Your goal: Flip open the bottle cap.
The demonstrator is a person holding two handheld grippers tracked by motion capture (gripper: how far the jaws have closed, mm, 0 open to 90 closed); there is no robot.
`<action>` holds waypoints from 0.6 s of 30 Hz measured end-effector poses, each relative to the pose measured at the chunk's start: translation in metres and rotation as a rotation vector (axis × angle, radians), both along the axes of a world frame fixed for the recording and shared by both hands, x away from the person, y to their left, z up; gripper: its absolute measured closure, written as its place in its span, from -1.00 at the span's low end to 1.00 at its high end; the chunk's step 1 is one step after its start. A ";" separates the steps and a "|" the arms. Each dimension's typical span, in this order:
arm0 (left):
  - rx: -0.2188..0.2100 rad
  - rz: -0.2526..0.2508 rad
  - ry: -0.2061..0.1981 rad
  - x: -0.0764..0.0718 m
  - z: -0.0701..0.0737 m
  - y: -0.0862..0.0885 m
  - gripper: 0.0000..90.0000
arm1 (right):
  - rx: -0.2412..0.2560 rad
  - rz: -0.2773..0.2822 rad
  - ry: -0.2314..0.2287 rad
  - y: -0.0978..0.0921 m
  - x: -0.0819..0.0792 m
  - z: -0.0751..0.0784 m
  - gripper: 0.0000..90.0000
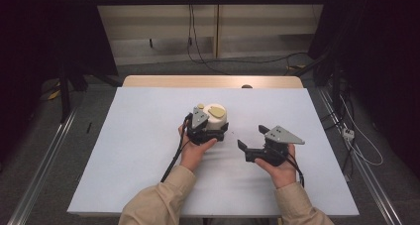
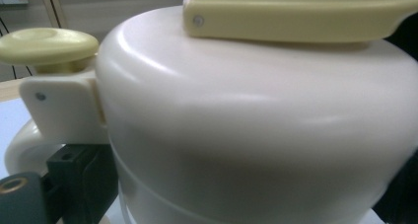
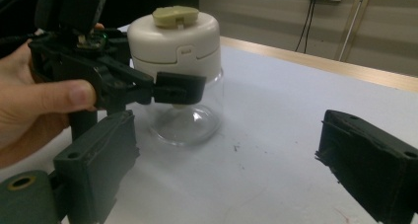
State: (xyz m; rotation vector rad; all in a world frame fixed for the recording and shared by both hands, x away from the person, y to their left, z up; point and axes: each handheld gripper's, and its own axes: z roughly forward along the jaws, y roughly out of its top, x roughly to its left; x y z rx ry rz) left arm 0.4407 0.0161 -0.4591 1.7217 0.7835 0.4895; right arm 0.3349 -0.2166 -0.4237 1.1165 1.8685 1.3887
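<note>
Jar (image 1: 216, 117), cream lid over clear glass: stands mid-table (image 1: 148, 136), bare surface all round, far edge at 12 o'clock well off. My left gripper (image 1: 210, 131): jaws clamped on the jar just under its lid. My right gripper (image 1: 250, 140): at the jar's 4 o'clock, jaws wide apart, holding nothing.

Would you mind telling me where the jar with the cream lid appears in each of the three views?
High view: the jar stands at mid-table, just beyond the left tool.
Left gripper view: its cream lid looms close up across most of the picture.
Right gripper view: upper left of centre, glass body below the lid, the left tool around it.
Shared landmark: the yellow-green cap on top of the lid.
</note>
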 end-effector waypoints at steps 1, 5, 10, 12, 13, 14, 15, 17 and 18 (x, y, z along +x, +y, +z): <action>0.001 0.001 0.001 0.000 0.000 0.000 -0.89 | 0.004 -0.001 0.001 0.001 0.001 0.001 -0.84; 0.001 0.000 -0.001 0.000 0.000 0.000 -0.88 | 0.035 0.001 0.012 0.005 0.006 0.006 -0.85; 0.000 -0.005 -0.001 0.001 0.000 0.000 -0.89 | 0.023 0.015 0.032 0.011 0.014 0.007 -0.86; 0.000 -0.004 -0.001 0.001 0.000 0.000 -0.89 | 0.015 0.025 0.041 0.014 0.018 0.007 -0.84; -0.001 -0.004 -0.002 0.001 0.000 0.000 -0.89 | 0.009 0.028 0.042 0.016 0.019 0.007 -0.82; -0.004 0.002 -0.001 0.000 0.000 0.000 -0.89 | 0.001 0.032 0.047 0.017 0.020 0.007 -0.81; 0.000 -0.002 -0.001 0.000 0.000 0.000 -0.89 | 0.001 0.038 0.052 0.019 0.021 0.007 -0.78; -0.001 0.003 0.001 0.000 0.000 0.000 -0.89 | 0.002 0.050 0.056 0.021 0.022 0.007 -0.72; -0.004 0.000 0.001 0.000 0.000 0.000 -0.89 | -0.003 0.053 0.056 0.022 0.023 0.008 -0.69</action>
